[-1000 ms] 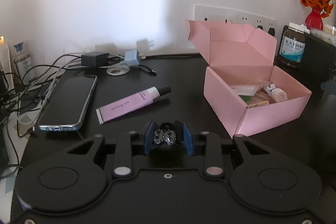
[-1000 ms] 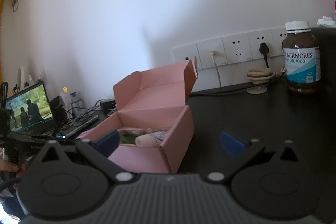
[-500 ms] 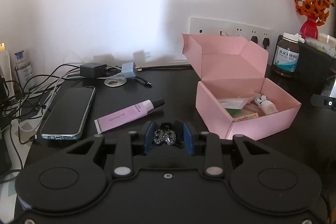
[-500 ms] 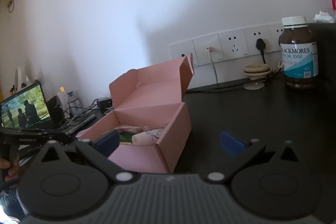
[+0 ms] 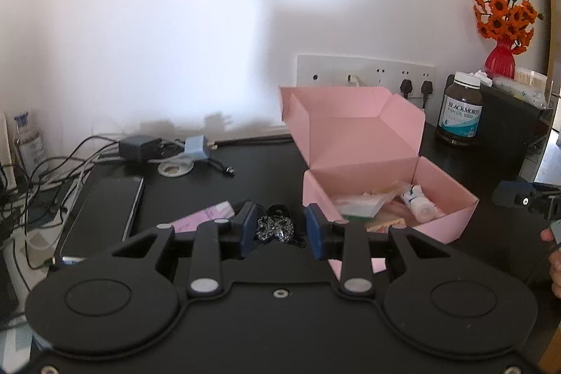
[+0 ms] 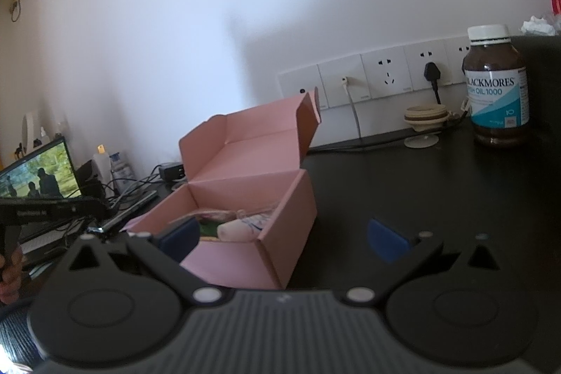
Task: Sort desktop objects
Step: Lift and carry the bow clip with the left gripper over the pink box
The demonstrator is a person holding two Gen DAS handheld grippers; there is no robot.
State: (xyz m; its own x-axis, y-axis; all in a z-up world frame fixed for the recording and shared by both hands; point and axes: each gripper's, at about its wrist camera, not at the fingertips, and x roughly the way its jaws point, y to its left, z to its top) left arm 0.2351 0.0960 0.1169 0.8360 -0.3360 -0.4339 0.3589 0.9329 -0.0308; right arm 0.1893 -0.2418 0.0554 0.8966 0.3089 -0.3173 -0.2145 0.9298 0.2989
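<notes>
White wall with a row of white wall sockets (image 5: 366, 72) backs a black tabletop (image 5: 259, 181), where an open pink cardboard box (image 5: 371, 163) stands toward the right side, its lid flap raised toward the wall. Inside the box lie a small white bottle (image 5: 419, 204) and some wrapped packets, too cluttered to tell apart. The left gripper (image 5: 280, 226) has its blue-padded jaws clenched on a small black hair clip with sparkly stones (image 5: 275, 226), held above the tabletop just left of the box's near left corner. Behind the left jaw lies a pink cosmetic tube (image 5: 207, 216), partly hidden, and left of it a dark smartphone (image 5: 105, 209) lies flat near the tabletop's left edge. Toward the far left corner sits a black charger with tangled cables (image 5: 136, 146), with a small blue adapter (image 5: 196, 146) beside it. A brown supplement bottle with a white cap (image 5: 459, 109) stands near the wall to the right of the box, and a red vase of orange flowers (image 5: 501, 34) stands higher up behind it. The right gripper (image 6: 284, 237) hovers with its jaws released wide and nothing between the pads, facing the box's near right corner.
</notes>
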